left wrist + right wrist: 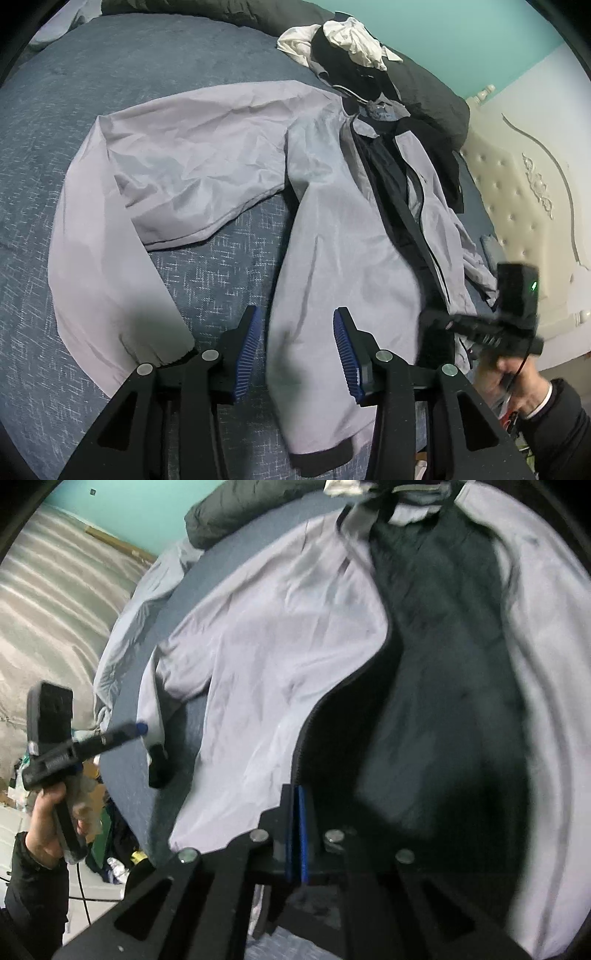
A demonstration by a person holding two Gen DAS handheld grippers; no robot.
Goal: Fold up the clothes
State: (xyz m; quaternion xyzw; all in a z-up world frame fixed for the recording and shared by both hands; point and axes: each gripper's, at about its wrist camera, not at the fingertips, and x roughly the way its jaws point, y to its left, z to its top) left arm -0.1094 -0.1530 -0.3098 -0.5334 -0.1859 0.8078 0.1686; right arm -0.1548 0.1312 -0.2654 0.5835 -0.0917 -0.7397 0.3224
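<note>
Garment: a pale grey windbreaker jacket (332,229) lay face up on the blue-grey bed (55,110), collar at the far end, hem nearest.
Front: unzipped; the dark lining (443,664) showed down the middle between the two front panels.
Left sleeve (110,206): spread wide to the left, bent back toward the near edge, its dark cuff (177,356) just beside the left claw.
Left claw (299,354): released, blue pads well apart, straddling the near part of the left front panel; nothing gripped.
Right claw (295,830): clenched, pads pressed together at the zipper edge of the left panel; whether cloth sat between them could not be told from the blur.
Far end: a heap of other clothes (347,48), white and black, lay just beyond the collar, against a dark duvet (436,99).
Right side: a cream tufted headboard (517,192) stood close by.
Step judged: closing the open front before folding sleeves in.
How to do it well: grip the zipper edge low, near the hem; carry it across to meet the other panel; keep it low to the bed so the thin shell does not billow; smooth creases outward before taking the sleeve.
Risk: slippery fabric may slide or bunch over the lining.
</note>
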